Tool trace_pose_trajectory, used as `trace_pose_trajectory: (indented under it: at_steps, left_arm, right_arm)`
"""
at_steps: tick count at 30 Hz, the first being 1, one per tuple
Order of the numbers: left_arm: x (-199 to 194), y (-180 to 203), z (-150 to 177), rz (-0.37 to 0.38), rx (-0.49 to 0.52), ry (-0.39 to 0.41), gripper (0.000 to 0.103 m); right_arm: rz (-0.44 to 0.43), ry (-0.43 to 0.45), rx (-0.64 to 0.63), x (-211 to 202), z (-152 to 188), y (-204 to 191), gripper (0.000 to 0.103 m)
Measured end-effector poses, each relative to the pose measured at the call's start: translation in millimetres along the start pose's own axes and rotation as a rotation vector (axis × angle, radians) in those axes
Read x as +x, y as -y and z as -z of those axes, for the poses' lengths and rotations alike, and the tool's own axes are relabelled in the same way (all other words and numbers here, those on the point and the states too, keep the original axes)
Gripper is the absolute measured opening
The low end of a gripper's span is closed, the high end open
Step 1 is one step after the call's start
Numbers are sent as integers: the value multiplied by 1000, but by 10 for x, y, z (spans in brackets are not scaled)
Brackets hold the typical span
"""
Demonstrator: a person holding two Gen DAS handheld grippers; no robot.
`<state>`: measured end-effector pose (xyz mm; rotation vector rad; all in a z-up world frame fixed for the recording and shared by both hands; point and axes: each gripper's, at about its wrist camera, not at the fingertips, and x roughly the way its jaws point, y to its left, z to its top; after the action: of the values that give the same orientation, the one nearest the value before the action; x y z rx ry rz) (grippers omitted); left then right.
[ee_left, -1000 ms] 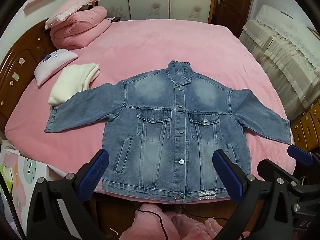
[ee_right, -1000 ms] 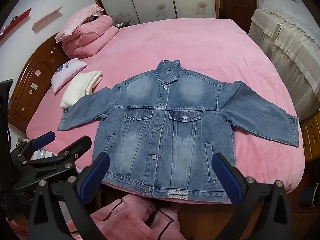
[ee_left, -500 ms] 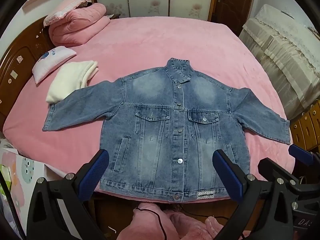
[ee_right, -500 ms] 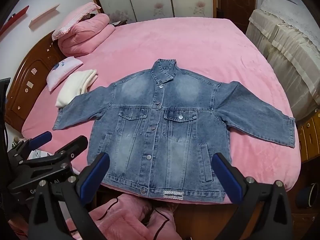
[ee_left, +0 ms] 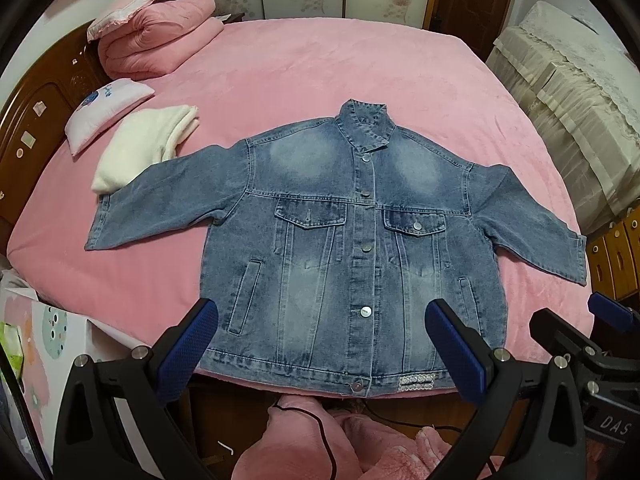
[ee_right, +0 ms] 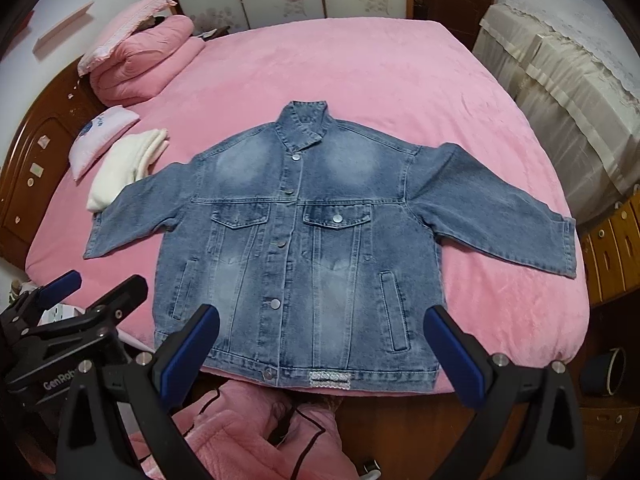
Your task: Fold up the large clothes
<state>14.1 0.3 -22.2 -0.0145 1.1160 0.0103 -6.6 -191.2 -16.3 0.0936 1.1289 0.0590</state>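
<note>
Denim jacket (ee_left: 360, 248), flat on pink bed (ee_left: 320, 80), front up, buttoned.
Sleeves spread toward 9 and 3 o'clock, collar at 12, hem at the bed's near edge. Left claw (ee_left: 322, 344) and right claw (ee_right: 322, 348) both wide apart, holding nothing, above the hem. White folded cloth (ee_left: 144, 148) at 10 o'clock, touching the sleeve.

- Left gripper (ee_left: 322, 346): black frame, silver screws, blue textured fingers (ee_left: 188, 350).
- Right gripper (ee_right: 322, 352): same black frame with silver screws and blue fingers (ee_right: 454, 360); white "DAS" lettering shows on its body in the left view.
</note>
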Motion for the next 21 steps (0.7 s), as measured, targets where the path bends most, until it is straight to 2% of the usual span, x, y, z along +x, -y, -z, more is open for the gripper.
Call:
trace_pose_trajectory:
  at_steps: [21]
  left_arm:
    - [-60, 31, -29, 8, 27, 30, 102]
  right_arm:
    - [18, 14, -19, -26, -23, -55, 101]
